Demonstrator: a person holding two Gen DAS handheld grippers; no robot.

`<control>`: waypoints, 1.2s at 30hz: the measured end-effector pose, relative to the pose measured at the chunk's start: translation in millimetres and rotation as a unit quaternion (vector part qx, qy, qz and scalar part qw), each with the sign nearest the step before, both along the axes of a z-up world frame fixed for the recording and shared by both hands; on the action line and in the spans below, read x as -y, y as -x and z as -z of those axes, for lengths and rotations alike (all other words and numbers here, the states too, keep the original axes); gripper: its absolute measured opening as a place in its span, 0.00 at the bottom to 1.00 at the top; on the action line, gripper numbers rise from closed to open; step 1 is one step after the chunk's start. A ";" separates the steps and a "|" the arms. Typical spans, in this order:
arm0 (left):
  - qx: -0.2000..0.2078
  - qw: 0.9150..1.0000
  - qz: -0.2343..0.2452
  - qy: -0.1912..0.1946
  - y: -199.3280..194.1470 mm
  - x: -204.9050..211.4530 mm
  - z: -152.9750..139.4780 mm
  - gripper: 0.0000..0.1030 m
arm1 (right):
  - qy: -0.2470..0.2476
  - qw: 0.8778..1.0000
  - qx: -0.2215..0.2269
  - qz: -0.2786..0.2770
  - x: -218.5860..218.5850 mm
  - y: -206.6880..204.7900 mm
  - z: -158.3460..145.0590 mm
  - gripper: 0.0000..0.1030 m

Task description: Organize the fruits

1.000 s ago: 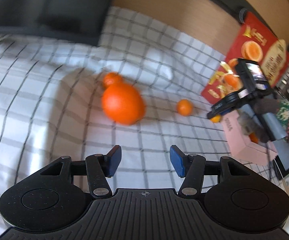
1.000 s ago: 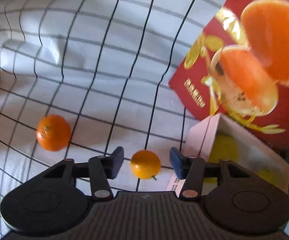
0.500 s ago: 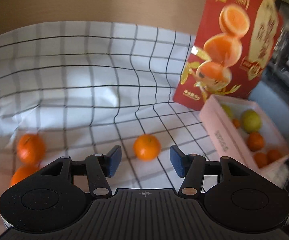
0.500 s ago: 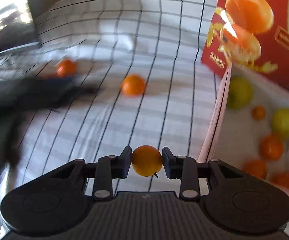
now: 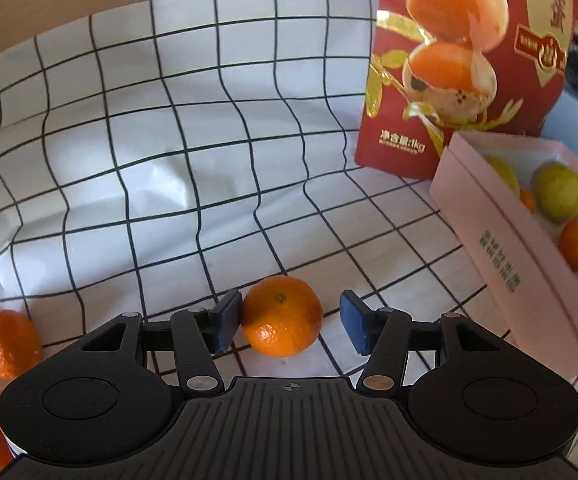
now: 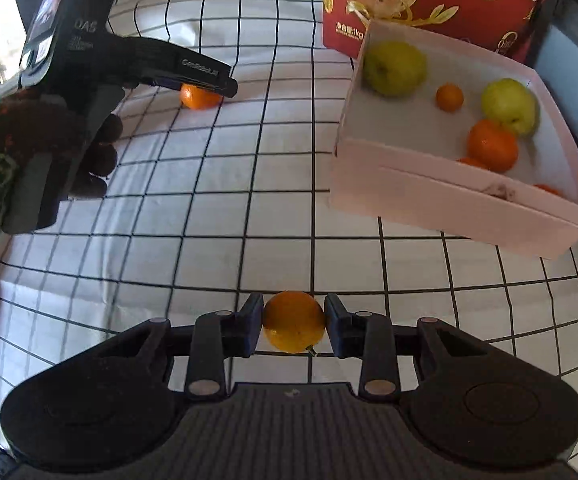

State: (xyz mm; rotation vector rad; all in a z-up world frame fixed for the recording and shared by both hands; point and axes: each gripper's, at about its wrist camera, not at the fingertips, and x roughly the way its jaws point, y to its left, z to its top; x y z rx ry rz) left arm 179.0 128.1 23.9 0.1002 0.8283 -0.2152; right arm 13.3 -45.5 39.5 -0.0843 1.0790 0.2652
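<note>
- My right gripper [image 6: 293,326] is clamped on a small orange [image 6: 293,321], held above the surface.
- My left gripper [image 5: 287,322] stands wide, a mandarin [image 5: 282,315] lying between its pads; the left pad looks just beside it, the right one apart.
- A white checked cloth [image 5: 193,128] covers the surface, rumpled at the back.
- To the right sits a pink box [image 6: 445,196] of green and orange fruit, with a red carton [image 5: 465,64] behind it.
- Two more oranges [image 5: 11,344] lie at the left.

Bright daylight, soft shadows, heavy fisheye bending at edges, slight blur top right.
</note>
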 end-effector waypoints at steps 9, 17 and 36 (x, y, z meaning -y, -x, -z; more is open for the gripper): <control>-0.020 1.000 -0.017 0.012 2.8 -7.5 -0.3 0.47 | 0.011 0.999 0.031 -0.034 -5.7 -1.6 6.2 0.32; -0.039 0.998 -0.018 0.050 86.9 -18.0 -15.4 0.46 | 0.022 0.996 0.075 -0.038 1.0 0.3 18.0 0.67; -0.074 0.990 -0.087 0.087 193.4 -38.9 -5.1 0.47 | -0.001 0.994 0.106 -0.010 22.8 9.8 33.4 1.00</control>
